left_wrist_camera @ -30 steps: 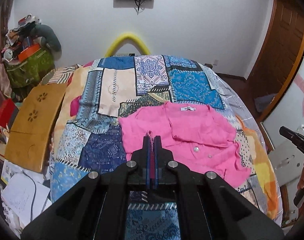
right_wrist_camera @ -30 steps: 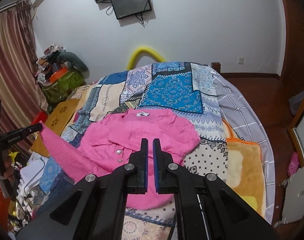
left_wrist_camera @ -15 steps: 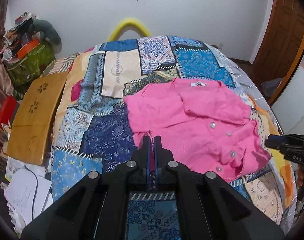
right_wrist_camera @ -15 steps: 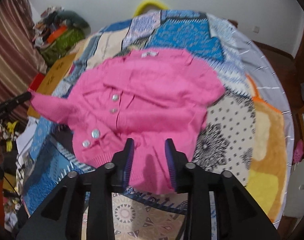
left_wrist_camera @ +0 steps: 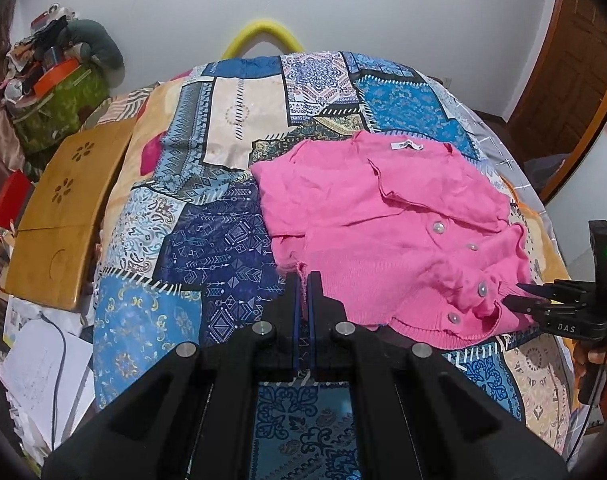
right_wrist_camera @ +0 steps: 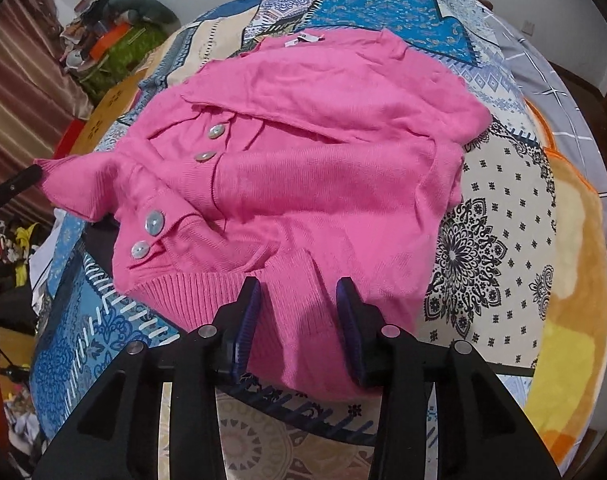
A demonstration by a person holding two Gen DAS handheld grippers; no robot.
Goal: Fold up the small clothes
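A pink buttoned cardigan (left_wrist_camera: 383,216) lies rumpled on the patchwork bed cover (left_wrist_camera: 223,248), label end away from me. My left gripper (left_wrist_camera: 302,280) is shut on the edge of one pink sleeve cuff (right_wrist_camera: 59,184), which is pulled out to the cardigan's left and held just above the cover. In the right wrist view only a black tip of the left gripper (right_wrist_camera: 19,184) shows. My right gripper (right_wrist_camera: 299,288) hovers low over the ribbed hem (right_wrist_camera: 191,292). Its jaws are opening, with a fold of pink knit between them and the pads clear of it. The right gripper (left_wrist_camera: 519,298) also appears at the cardigan's right corner.
A wooden lap tray (left_wrist_camera: 63,216) leans at the bed's left edge, with papers (left_wrist_camera: 35,372) on the floor below. A cluttered green bag (left_wrist_camera: 55,92) stands at the back left. An orange blanket (right_wrist_camera: 571,240) covers the right side, and a wooden door (left_wrist_camera: 563,80) is beyond.
Both grippers have sunk toward the bed. The right gripper's jaws went from shut to apart over the hem. The left gripper stayed shut on the sleeve.
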